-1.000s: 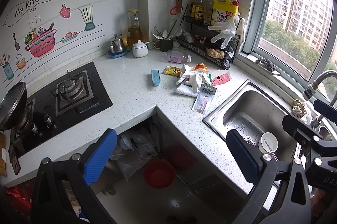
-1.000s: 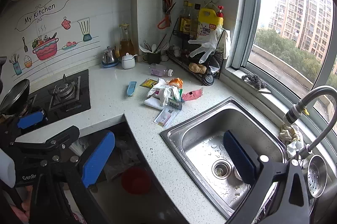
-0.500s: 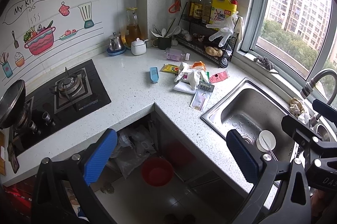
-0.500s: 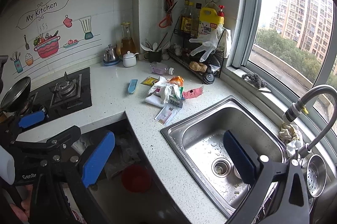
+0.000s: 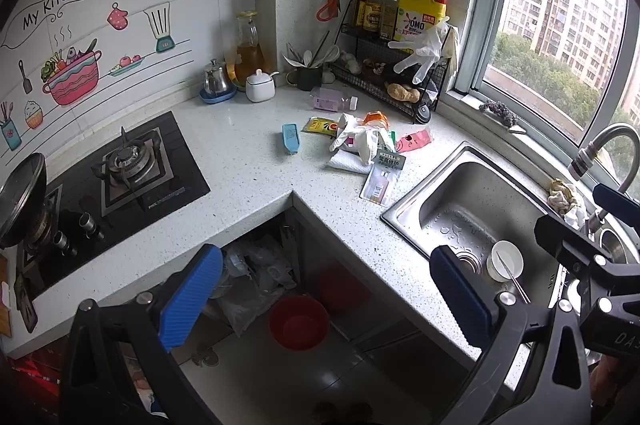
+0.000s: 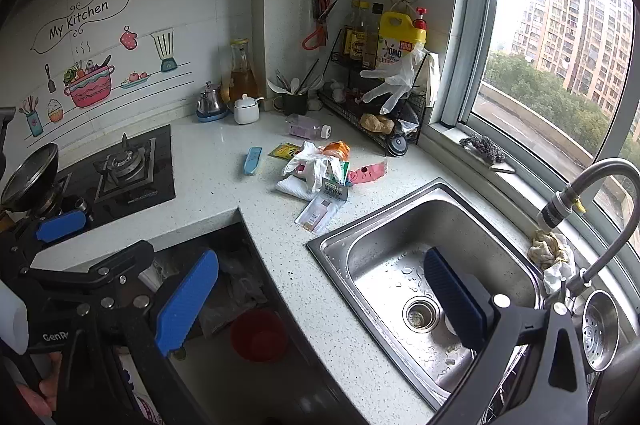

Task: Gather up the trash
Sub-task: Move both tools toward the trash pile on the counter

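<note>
Left gripper (image 5: 326, 289) is hovering with jaws spread wide and empty above the countertop's (image 5: 248, 161) inner corner. A trash pile (image 5: 366, 145) is lying on the countertop near the sink's (image 5: 424, 193) left rim: crumpled white wrapper, pink packet, yellow sachet, carded product. A blue item (image 5: 291, 138) is lying just beside the pile. A red bucket (image 5: 299, 321) is sitting on the floor below the countertop's edge. The right gripper (image 5: 592, 237) is showing at the right edge, its state unclear.
</note>
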Tool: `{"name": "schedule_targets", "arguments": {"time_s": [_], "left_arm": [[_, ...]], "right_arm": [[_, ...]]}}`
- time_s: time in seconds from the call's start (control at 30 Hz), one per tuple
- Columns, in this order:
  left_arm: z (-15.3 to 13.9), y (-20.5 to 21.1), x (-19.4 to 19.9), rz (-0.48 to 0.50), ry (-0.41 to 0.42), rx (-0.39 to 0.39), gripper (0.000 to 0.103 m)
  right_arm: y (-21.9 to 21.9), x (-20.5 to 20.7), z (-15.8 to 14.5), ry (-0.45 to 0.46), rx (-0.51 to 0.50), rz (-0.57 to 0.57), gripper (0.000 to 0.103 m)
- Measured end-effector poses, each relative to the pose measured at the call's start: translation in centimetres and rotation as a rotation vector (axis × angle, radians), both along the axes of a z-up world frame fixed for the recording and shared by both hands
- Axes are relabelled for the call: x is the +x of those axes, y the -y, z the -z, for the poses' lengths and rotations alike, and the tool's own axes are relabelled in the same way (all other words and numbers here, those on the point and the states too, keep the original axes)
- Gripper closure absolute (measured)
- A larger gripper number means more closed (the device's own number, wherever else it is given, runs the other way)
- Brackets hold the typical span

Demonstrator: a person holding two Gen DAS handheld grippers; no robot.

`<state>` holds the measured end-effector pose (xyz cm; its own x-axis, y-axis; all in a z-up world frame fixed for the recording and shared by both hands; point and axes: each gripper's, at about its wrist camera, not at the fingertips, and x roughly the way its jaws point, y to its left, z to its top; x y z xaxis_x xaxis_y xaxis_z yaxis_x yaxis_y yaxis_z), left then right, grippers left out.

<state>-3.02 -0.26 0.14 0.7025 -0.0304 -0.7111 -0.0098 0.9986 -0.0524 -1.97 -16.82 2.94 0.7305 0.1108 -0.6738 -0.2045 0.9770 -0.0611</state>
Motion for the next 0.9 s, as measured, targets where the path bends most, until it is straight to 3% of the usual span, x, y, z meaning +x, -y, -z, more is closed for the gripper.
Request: {"name": "schedule_targets", "arguments": {"time_s": [0.73,0.9], "left_arm": [[0.5,-1.7,1.3,0.071,-0.010,-0.047,0.000],[1.2,-3.0,2.3,0.071,-0.009,-0.120,0.000]], "right_arm": [[-1.1,0.6,0.6,-0.017,-0.004,0.019,0.000],[-1.9,1.1,0.8,0.020,-0.033,0.032,0.000]]}}
